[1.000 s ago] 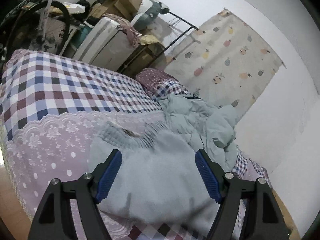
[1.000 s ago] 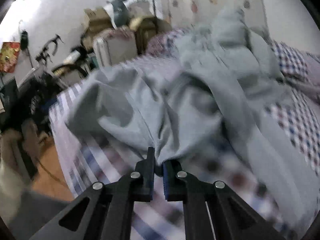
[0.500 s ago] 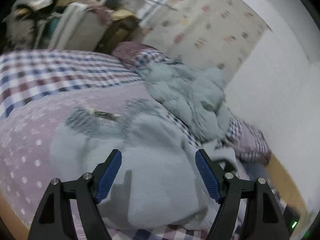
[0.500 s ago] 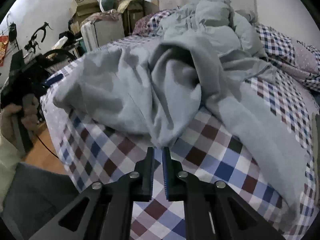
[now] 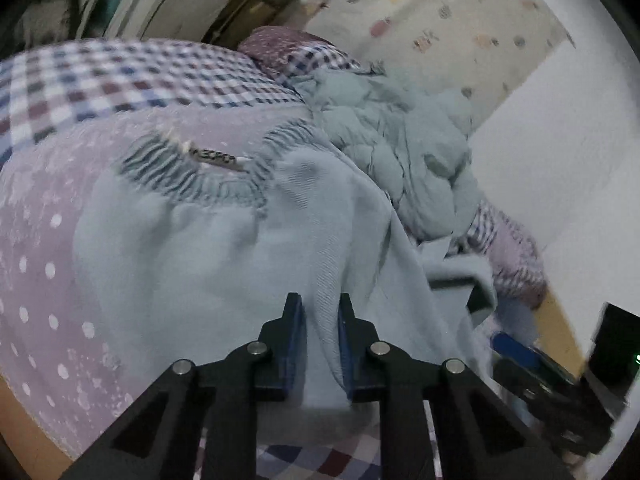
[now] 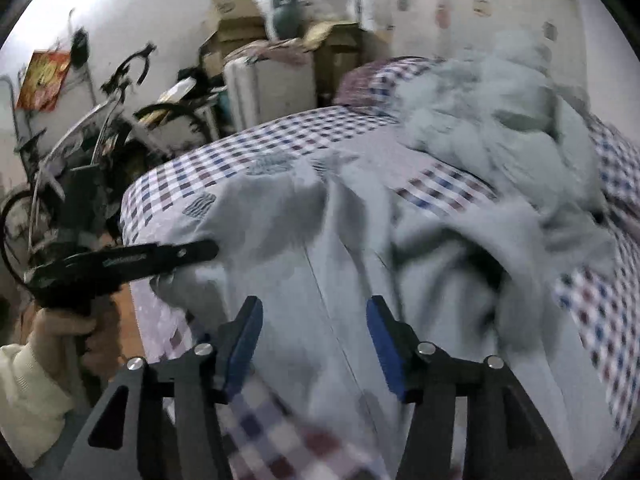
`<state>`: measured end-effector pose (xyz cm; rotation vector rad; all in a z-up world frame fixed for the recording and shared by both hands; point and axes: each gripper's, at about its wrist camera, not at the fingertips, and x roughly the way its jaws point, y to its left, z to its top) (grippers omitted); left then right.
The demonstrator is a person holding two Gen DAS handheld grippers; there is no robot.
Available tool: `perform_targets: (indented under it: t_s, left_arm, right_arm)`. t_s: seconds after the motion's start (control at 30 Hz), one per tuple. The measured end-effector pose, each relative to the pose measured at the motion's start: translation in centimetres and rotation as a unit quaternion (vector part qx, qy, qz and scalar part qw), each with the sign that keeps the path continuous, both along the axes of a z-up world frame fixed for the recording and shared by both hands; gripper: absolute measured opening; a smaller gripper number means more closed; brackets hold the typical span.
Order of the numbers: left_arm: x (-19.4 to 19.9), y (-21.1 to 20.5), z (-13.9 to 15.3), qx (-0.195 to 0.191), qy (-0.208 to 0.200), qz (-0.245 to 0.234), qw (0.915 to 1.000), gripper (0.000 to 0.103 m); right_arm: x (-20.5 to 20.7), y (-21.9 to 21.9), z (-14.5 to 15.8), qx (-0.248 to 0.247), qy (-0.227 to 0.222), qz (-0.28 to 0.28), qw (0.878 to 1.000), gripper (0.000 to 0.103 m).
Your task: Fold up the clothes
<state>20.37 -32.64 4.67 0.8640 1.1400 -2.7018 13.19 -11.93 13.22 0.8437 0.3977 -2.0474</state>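
Note:
A pale grey garment (image 5: 200, 264) with a ribbed band and a label lies spread on the bed. My left gripper (image 5: 320, 320) is shut on a raised fold of it near the bed's front edge. In the right wrist view the same grey garment (image 6: 320, 240) lies crumpled, and my right gripper (image 6: 314, 320) hovers open over it with only loose cloth below its blue pads. The left gripper (image 6: 200, 250), held by a hand in a cream sleeve, pinches the garment's left edge there.
The bed has a checked sheet (image 5: 120, 80) and a dotted lilac cover (image 5: 40, 240). A heap of pale green bedding (image 5: 400, 148) lies by the wall. Boxes, a white case (image 6: 272, 84) and a bicycle (image 6: 100, 128) crowd the room's left side.
My left gripper has gone from wide open to shut on a fold of the grey garment. My right gripper, shut before, has opened and let the cloth go.

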Motion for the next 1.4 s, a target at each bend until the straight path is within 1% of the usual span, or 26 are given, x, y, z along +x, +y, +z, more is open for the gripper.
perform_targets:
  t_s: [0.13, 0.17, 0.2, 0.23, 0.27, 0.3, 0.33, 0.43, 0.47, 0.5, 0.53, 0.57, 0.6, 0.67, 0.8, 0.87, 0.93, 1.0, 1.07, 1.13, 1.17, 1.2, 1.3, 1.4]
  left_arm:
    - [0.7, -0.7, -0.1, 0.015, 0.012, 0.003, 0.9998, 0.019]
    - [1.0, -0.9, 0.1, 0.016, 0.019, 0.006, 0.9997, 0.022]
    - [1.4, -1.3, 0.4, 0.021, 0.029, 0.009, 0.9993, 0.032]
    - [2.0, -1.7, 0.6, 0.030, 0.049, 0.014, 0.9983, 0.050]
    - [2.4, -2.2, 0.8, 0.038, 0.067, 0.019, 0.9968, 0.059]
    - [2.8, -2.5, 1.0, 0.049, 0.086, 0.025, 0.9948, 0.073]
    - [3.3, -2.9, 1.2, 0.059, 0.106, 0.032, 0.9921, 0.079]
    - [3.8, -4.0, 0.9, 0.087, 0.124, 0.046, 0.9874, 0.081]
    - [4.0, -4.4, 0.9, 0.096, 0.130, 0.050, 0.9856, 0.081]
    - [4.1, -4.7, 0.6, 0.103, 0.127, 0.054, 0.9850, 0.081]
    - [4.2, -5.1, 0.4, 0.110, 0.124, 0.057, 0.9845, 0.081]
    - [4.4, -5.4, 0.2, 0.121, 0.125, 0.060, 0.9830, 0.081]
    - [4.5, -5.7, -0.1, 0.131, 0.126, 0.063, 0.9813, 0.081]
    - [5.0, -6.2, -0.3, 0.145, 0.130, 0.067, 0.9785, 0.081]
    - [5.4, -6.6, -0.1, 0.140, 0.139, 0.063, 0.9782, 0.081]
    - [5.5, -6.4, 0.2, 0.133, 0.144, 0.056, 0.9790, 0.081]
    - [5.9, -6.1, 0.9, 0.116, 0.150, 0.047, 0.9808, 0.081]
    - [6.2, -5.5, 2.0, 0.089, 0.154, 0.035, 0.9833, 0.081]
    - [6.5, -4.9, 3.0, 0.063, 0.159, 0.024, 0.9849, 0.081]
    - [6.9, -4.3, 3.5, 0.045, 0.162, 0.011, 0.9858, 0.081]
    - [6.9, -4.0, 3.6, 0.039, 0.159, 0.003, 0.9865, 0.081]
    - [6.8, -3.8, 3.5, 0.032, 0.148, 0.002, 0.9885, 0.081]
    - [6.4, -3.4, 3.1, 0.011, 0.111, 0.003, 0.9937, 0.081]
    - [6.3, -3.6, 2.5, 0.019, 0.094, 0.012, 0.9953, 0.081]
  right_arm:
    - [-2.6, -4.9, -1.1, 0.007, -0.007, 0.016, 1.000, 0.059]
    - [-3.3, -6.0, -1.5, 0.008, -0.014, 0.018, 1.000, 0.059]
    - [-3.9, -6.9, -1.8, 0.011, -0.017, 0.021, 1.000, 0.059]
    - [-4.2, -7.7, -2.1, 0.017, -0.018, 0.023, 0.999, 0.059]
    - [-4.6, -8.5, -2.5, 0.022, -0.018, 0.026, 0.999, 0.059]
    - [-5.0, -9.3, -2.9, 0.028, -0.018, 0.029, 0.999, 0.059]
    - [-5.2, -10.0, -3.3, 0.035, -0.018, 0.030, 0.999, 0.059]
    - [-5.9, -11.9, -4.5, 0.055, -0.019, 0.034, 0.998, 0.059]
    - [-6.0, -12.2, -4.8, 0.059, -0.022, 0.035, 0.997, 0.058]
    - [-6.1, -12.5, -5.0, 0.061, -0.024, 0.036, 0.997, 0.054]
    - [-6.1, -12.7, -5.3, 0.063, -0.027, 0.037, 0.997, 0.047]
    - [-6.0, -12.8, -5.3, 0.065, -0.025, 0.037, 0.997, 0.020]
    - [-5.9, -12.8, -5.3, 0.067, -0.022, 0.037, 0.997, 0.013]
    - [-5.0, -12.7, -4.9, 0.063, -0.008, 0.039, 0.997, 0.012]
    - [-1.8, -11.5, -2.9, 0.043, 0.018, 0.051, 0.998, 0.011]
    - [0.7, -10.8, -1.9, 0.037, 0.032, 0.066, 0.997, 0.010]
    - [3.3, -10.1, -1.3, 0.033, 0.044, 0.081, 0.995, 0.011]
    - [5.9, -9.6, -1.1, 0.033, 0.052, 0.095, 0.994, 0.010]
    - [8.4, -9.1, -1.4, 0.036, 0.054, 0.115, 0.991, 0.010]
    - [10.9, -8.7, -2.1, 0.041, 0.053, 0.135, 0.989, 0.010]
    - [12.1, -8.4, -2.4, 0.042, 0.052, 0.142, 0.988, 0.010]
    - [12.8, -8.2, -2.7, 0.041, 0.048, 0.145, 0.987, 0.010]
    - [13.7, -7.5, -3.2, 0.033, 0.038, 0.135, 0.990, 0.010]
    - [13.9, -7.2, -3.7, 0.030, 0.031, 0.125, 0.991, 0.010]
